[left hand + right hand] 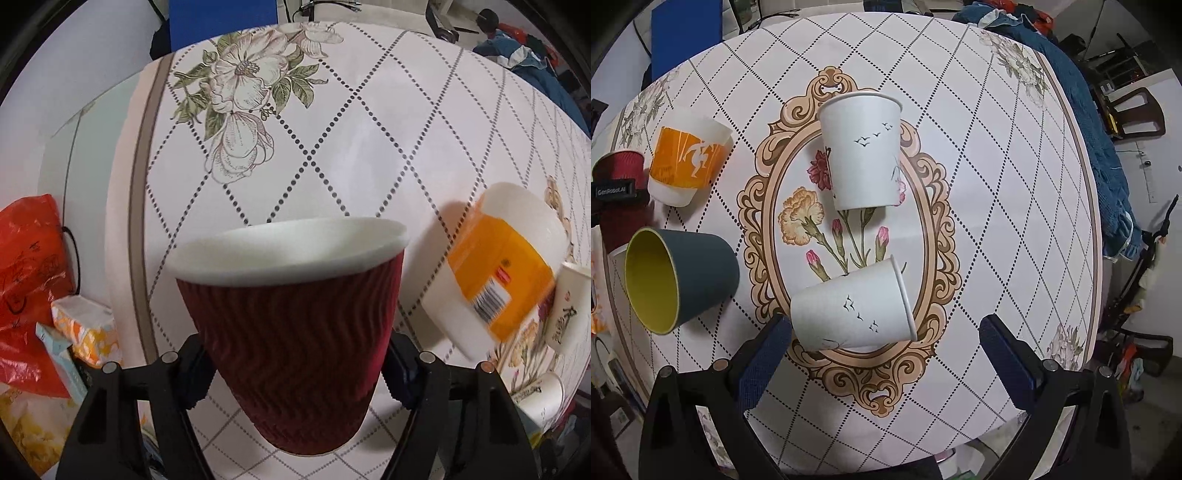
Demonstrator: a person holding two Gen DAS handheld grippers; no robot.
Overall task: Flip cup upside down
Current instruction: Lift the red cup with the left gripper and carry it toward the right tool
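The left gripper [295, 373] holds the red cup [291, 325] between its two fingers [195, 373], which press on the wavy sides near the bottom half. The cup is up in the air over the table [369, 155], with its white rim [288, 251] toward 12 o'clock in the left wrist view. It looks as if its mouth points away from the camera, so the turn is likely only partly done or not yet begun.

To do this step well, the person should turn the wrist slowly until the white rim faces the table. The squeeze should be soft, because a paper cup can dent if pressed too hard. The cup should come down flat, so the whole rim touches at once and it does not tip.

There is not much room. The orange cup [498, 269] stands just beside the red one, at 3 o'clock, and a small white cup [569, 306] is next to that. The red cup should land in the bare spot toward 12 o'clock, away from them.

The right gripper [882, 354] has its fingers [764, 354] spread wide and holds nothing. A white cup with birds [857, 306] lies on its side between them. Another bird cup [864, 151] sits at 12 o'clock, and a blue cup with a yellow inside [679, 277] lies at 9 o'clock. The right gripper should wait, so it does not bump anything
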